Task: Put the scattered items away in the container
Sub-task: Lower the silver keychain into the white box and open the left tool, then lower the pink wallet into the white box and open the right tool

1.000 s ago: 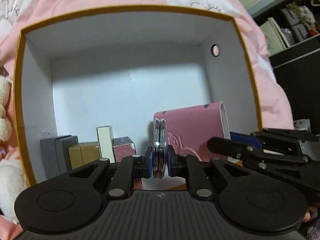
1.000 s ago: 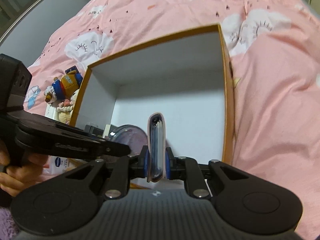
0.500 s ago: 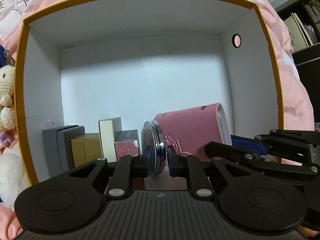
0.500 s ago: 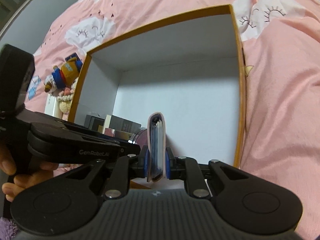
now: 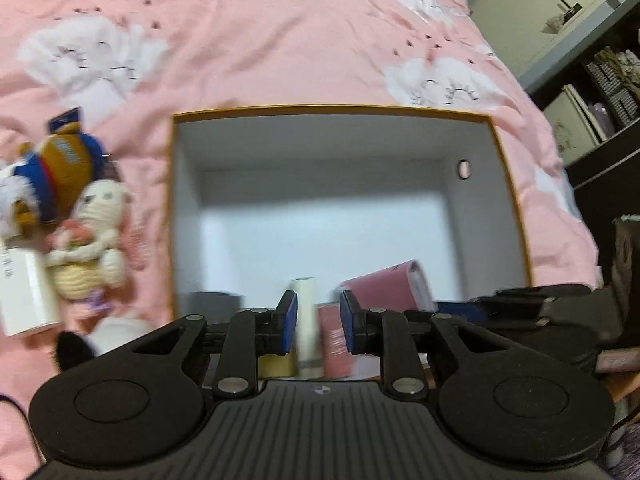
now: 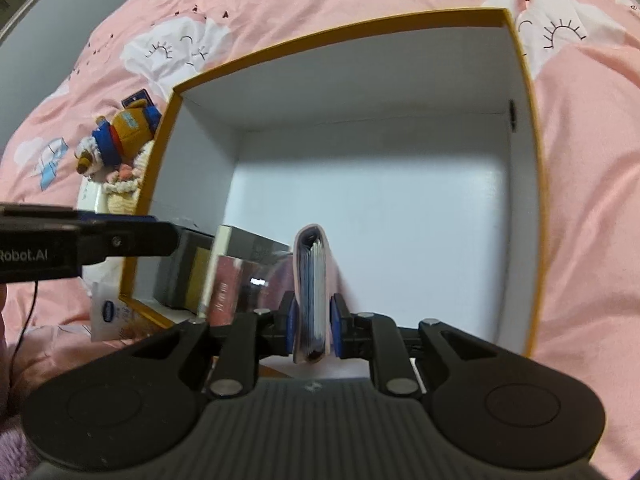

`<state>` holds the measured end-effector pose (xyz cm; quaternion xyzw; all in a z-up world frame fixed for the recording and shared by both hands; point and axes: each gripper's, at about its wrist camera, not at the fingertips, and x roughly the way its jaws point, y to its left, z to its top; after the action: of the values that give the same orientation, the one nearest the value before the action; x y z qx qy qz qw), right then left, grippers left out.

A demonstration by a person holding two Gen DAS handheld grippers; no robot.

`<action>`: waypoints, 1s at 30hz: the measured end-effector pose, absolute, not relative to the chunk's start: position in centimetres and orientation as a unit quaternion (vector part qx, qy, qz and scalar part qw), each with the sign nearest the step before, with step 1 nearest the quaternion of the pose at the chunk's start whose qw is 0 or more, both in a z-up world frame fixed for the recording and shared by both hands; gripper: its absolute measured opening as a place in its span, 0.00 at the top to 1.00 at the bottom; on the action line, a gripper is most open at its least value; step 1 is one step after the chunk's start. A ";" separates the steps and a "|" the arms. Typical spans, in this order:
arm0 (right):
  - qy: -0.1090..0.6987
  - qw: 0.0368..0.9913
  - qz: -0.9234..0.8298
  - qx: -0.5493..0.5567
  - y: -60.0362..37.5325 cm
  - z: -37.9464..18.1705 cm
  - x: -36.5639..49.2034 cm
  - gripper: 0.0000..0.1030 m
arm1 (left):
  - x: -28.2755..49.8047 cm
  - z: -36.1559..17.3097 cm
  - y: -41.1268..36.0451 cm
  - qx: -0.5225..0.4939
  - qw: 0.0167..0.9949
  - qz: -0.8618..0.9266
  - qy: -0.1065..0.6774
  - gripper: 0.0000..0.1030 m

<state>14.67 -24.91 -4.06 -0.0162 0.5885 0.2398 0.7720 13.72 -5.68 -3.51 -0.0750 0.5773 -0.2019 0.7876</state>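
Pink bedding [image 6: 592, 160] carries the open box [image 6: 534, 160]. Right claw [image 6: 312, 330] is clenched on a pink card wallet [image 6: 312, 280], low at the box's near wall: light, soft-covered, best pinched across its flat faces. Left claw [image 5: 318, 326] has just been opening, nothing between its jaws.

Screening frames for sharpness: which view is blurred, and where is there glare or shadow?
Left wrist view: motion blur smears the plush toys and the items in the box. Right wrist view: sharper, with glare on the silvery packet and shadow under the box's far wall.
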 end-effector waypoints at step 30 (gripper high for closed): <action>0.548 0.807 0.220 -0.002 -23.5 -2.3 11.9 0.67 | 10.2 -3.7 0.7 -0.066 0.830 -0.148 0.534 0.72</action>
<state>11.88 -23.53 -2.33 -0.0019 0.5480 0.2205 0.8069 10.16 0.71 -3.68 -0.0657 0.5338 -0.1484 0.8299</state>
